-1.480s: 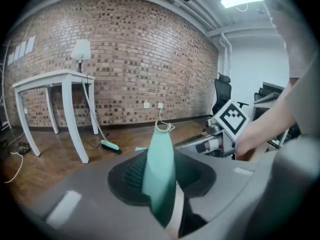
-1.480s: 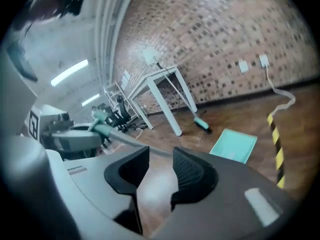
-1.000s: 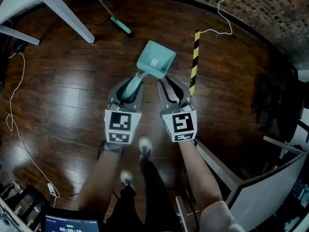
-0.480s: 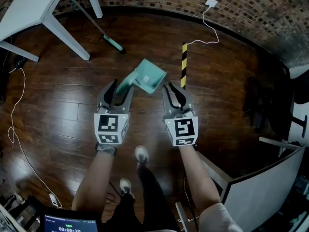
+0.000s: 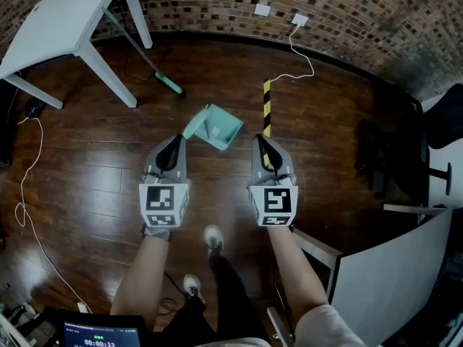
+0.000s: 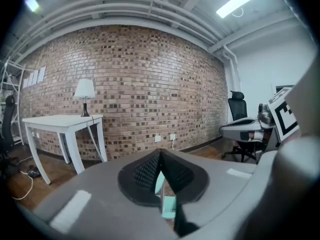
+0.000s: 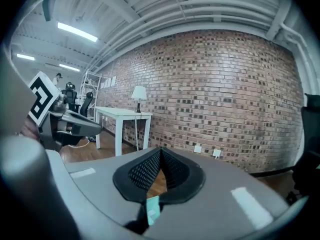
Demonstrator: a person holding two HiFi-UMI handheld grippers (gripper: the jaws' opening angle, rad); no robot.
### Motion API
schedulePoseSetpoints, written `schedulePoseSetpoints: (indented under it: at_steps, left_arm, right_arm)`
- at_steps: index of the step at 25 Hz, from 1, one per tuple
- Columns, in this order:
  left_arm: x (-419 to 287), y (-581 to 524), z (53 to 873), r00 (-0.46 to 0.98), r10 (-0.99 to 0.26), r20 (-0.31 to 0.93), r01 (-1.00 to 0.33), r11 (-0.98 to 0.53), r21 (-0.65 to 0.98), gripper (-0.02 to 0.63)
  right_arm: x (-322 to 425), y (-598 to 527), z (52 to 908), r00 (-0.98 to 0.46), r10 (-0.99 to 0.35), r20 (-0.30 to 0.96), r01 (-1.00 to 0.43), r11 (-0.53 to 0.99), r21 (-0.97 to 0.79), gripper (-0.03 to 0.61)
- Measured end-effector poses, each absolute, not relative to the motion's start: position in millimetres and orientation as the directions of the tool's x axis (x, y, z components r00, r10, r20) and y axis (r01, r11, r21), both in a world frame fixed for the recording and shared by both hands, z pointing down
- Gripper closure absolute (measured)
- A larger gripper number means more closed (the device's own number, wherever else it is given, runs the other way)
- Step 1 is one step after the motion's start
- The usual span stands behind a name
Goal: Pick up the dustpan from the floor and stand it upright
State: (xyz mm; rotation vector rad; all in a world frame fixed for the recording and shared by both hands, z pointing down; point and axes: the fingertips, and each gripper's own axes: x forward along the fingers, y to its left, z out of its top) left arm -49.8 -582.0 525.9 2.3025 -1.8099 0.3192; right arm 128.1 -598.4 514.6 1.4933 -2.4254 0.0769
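The teal dustpan (image 5: 212, 129) stands on the dark wood floor ahead of me, apparently upright and free of both grippers. My left gripper (image 5: 176, 143) is just to its left and nearer me, jaws shut with nothing between them. My right gripper (image 5: 262, 143) is to its right, also shut and holding nothing. In the left gripper view the pads (image 6: 150, 171) meet, and a sliver of the teal dustpan (image 6: 169, 206) shows below them. The right gripper view shows shut pads (image 7: 172, 169) and a bit of the teal dustpan (image 7: 151, 209) underneath.
A white table (image 5: 58, 20) stands at the far left, with a teal-headed broom (image 5: 170, 85) leaning by it. A yellow-black strip (image 5: 266, 107) lies beyond the right gripper. A white cable (image 5: 298, 56) runs to a wall socket. A chair (image 5: 441, 143) and a white panel (image 5: 391, 280) are at the right.
The left gripper tilted the dustpan up by its handle, then let go. Both grippers have lifted away and closed. The dustpan now stands by itself.
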Motion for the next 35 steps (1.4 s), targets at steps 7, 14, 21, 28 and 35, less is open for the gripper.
schedulePoseSetpoints:
  at_steps: [7,14,21,28,35]
  left_arm:
    - [-77.4,-497.2,424.1,0.215,-0.957,0.196,-0.975,-0.222,-0.013,0.614]
    - [-124.5,-356.5,310.5,0.201,-0.974,0.105,-0.977,-0.207,-0.055,0.612]
    - [-125.6,-231.2,222.2,0.280,-0.960,0.027,-0.947,-0.281,-0.155,0.614]
    - [-118.3,-186.1,162.2,0.294,-0.955,-0.030,-0.940,-0.283,-0.189,0.614]
    - [-104.5,-163.0,141.2,0.288,-0.955,-0.077,-0.946,-0.271,-0.178,0.614]
  right_arm:
    - [115.1,-530.2,394.7,-0.431,-0.890,0.148,-0.887,0.448,0.111,0.566]
    - [103.8,-386.0,272.5,-0.418,-0.907,0.052,-0.887,0.420,0.190,0.566]
    - [118.4,-250.9,197.7,-0.325,-0.946,-0.010,-0.939,0.322,0.119,0.566]
    - [130.0,-193.6,134.3,-0.329,-0.943,-0.056,-0.939,0.320,0.123,0.566]
    - [121.4,-172.1,114.8,-0.415,-0.906,-0.086,-0.907,0.404,0.115,0.566]
